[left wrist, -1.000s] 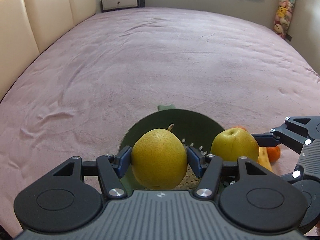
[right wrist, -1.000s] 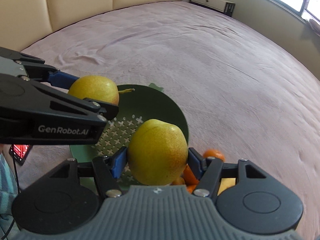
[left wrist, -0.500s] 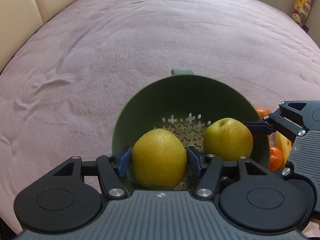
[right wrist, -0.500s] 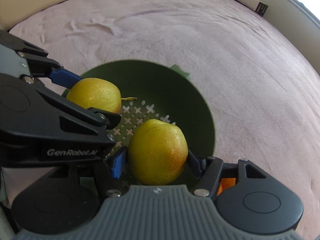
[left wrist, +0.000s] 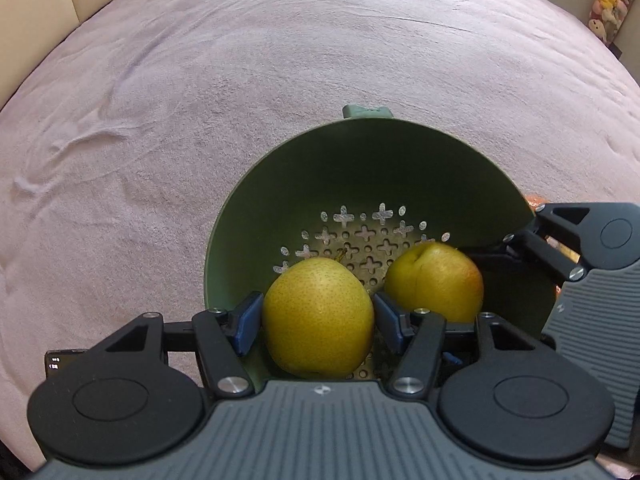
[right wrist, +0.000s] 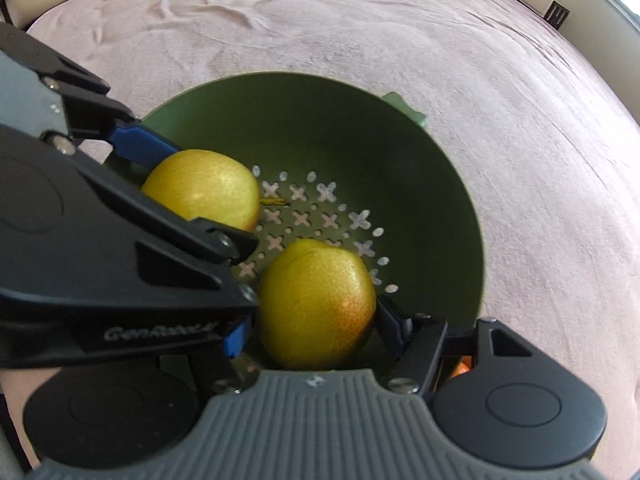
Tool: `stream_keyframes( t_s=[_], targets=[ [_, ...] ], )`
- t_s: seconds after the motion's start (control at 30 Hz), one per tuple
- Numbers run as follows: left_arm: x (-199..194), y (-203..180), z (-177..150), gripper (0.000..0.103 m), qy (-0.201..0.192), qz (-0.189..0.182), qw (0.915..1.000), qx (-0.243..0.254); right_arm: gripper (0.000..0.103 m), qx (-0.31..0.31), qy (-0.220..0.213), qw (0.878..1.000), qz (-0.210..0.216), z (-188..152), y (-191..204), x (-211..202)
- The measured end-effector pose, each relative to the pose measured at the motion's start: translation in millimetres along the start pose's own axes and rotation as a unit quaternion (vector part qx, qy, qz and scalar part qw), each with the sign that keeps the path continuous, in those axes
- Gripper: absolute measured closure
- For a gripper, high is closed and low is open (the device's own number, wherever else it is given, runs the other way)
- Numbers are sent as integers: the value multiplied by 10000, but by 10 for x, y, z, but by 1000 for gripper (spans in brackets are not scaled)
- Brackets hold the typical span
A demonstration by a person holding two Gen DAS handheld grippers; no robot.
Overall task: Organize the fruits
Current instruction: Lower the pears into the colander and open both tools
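Together, both grippers reached down into the green colander on the pink bed. The left gripper had its jaws clamped on a speckled yellow pear at the near-left of the perforated bottom. Just beside it, the right gripper had its jaws clamped on a red-blushed pear, while an orange fruit lay outside the rim.

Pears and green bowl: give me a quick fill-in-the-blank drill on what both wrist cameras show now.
1. Each gripper is shut on a yellow ____.
2. The left gripper and right gripper hold them over the green ____.
3. The bowl's bottom has holes shaped like dots and ____.
4. The bowl sits on a ____ blanket.

Missing: pear; bowl; crosses; pink
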State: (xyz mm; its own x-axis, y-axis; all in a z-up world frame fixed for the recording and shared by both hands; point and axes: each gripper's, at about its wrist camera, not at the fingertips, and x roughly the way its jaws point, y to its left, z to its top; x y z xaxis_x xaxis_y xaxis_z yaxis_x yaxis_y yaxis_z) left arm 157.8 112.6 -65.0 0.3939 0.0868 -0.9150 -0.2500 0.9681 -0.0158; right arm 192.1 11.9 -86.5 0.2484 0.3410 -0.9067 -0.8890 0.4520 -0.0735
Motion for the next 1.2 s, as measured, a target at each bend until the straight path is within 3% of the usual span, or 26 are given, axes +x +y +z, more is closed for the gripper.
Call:
stream_keyframes(
  t_s=[0.2,0.37,0.5,0.6,0.9,1.2],
  targets=[
    [41,1,-3,34,120,-226,9996,-132,41,-132,11,9999,-38,4,24,8],
    [35,-26,-26,34,116,-114,9999,-55,41,-185,21,9998,15,-16,42,-16],
    [35,-22,-10,26,74,-134,9998,-103,32,-39,46,10000,68,5,23,-38],
    [38,-6,-10,24,98,-144,9997,-142,32,-61,95,9999,-1,11,37,-42],
    [-179,-5,31,19,-160,-149,9997,-140,22,-52,-83,9997,-234,33,39,-223],
    [-417,-52,30,19,-497,-191,9985,-98,22,96,-229,9978,-616,28,43,-463]
  ],
)
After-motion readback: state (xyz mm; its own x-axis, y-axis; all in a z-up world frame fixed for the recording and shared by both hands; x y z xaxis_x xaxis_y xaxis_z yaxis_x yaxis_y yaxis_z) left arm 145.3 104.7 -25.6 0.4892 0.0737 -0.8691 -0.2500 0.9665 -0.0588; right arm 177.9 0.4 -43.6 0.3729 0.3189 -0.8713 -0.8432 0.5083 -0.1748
